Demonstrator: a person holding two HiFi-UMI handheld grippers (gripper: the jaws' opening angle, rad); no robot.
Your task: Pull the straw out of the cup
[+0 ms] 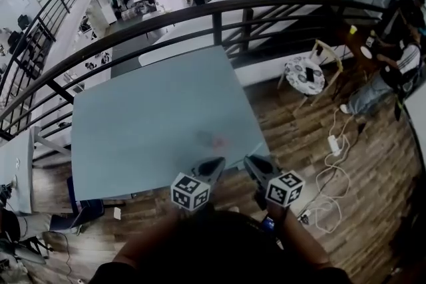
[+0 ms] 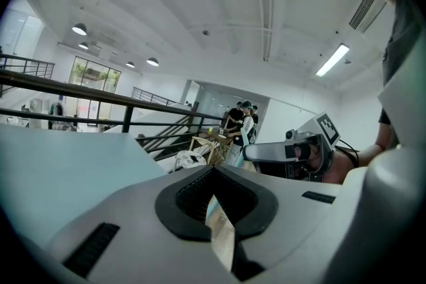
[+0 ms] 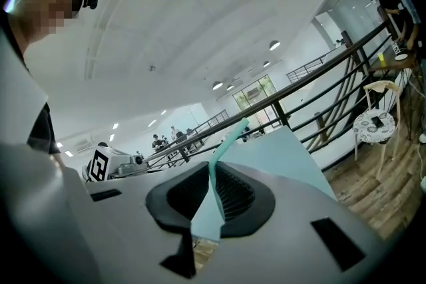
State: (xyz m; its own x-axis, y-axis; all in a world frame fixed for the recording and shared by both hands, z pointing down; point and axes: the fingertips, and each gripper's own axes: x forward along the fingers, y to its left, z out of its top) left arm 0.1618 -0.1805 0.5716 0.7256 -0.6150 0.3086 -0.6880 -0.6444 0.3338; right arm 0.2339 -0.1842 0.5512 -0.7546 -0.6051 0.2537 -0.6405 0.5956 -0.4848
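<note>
In the right gripper view a thin teal straw stands up from between the jaws of my right gripper, which is shut on it. The straw's bent tip leans right. My left gripper has its jaws together, and I see nothing between them. In the head view both grippers, left and right, hover side by side over the near edge of the pale blue table. A faint blurred pinkish spot lies on the table just ahead of them. I cannot tell whether it is the cup.
A black railing curves behind the table. To the right on the wooden floor are a chair with a patterned cushion, a power strip with white cables and a seated person.
</note>
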